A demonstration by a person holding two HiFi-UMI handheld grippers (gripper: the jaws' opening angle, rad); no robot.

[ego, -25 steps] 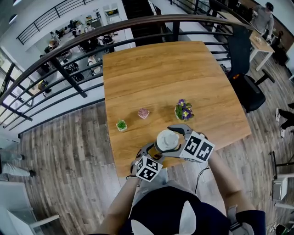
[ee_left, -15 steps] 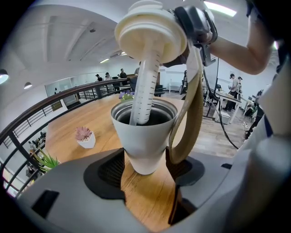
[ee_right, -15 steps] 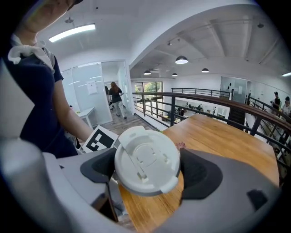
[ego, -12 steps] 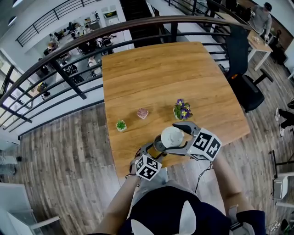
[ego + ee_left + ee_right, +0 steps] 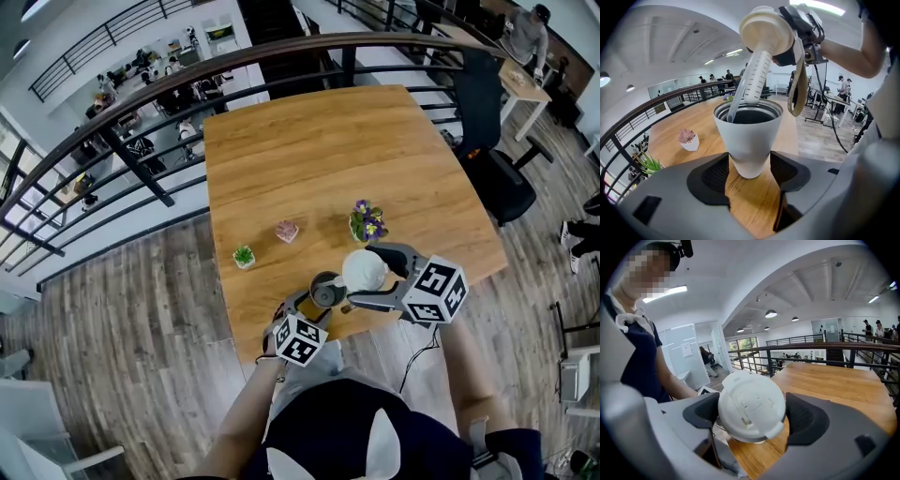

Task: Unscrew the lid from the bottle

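**Right gripper** (image 5: 375,277): jaws closed on the white lid (image 5: 751,411), one pad on each side of its rim. The lid is held up and tilted, clear of the bottle (image 5: 749,136) and to its right. A ribbed tube (image 5: 754,77) hangs from the lid's underside. A thin straw beside it appears to dip into the bottle's mouth.

**Left gripper** (image 5: 749,174): jaws set wide and pressed on the lower body of the bottle. The bottle stands upright on the table (image 5: 309,141), near the edge closest to the person.

**Change noted:** a second ago the lid sat squarely on the bottle and covered its mouth. Half a second ago it had shifted slightly right. Now the dark open mouth shows in the head view, and the lid is above and to the right of it. The bottle has not shifted.

**Finding:** the thread is evidently released and the lid is off. In my judgement, all that remains is to draw the tube and straw fully out.

**Surroundings:** a purple flower pot (image 5: 366,223) stands just beyond the bottle, and a pink plant (image 5: 287,231) and a green plant (image 5: 244,256) stand to its left.
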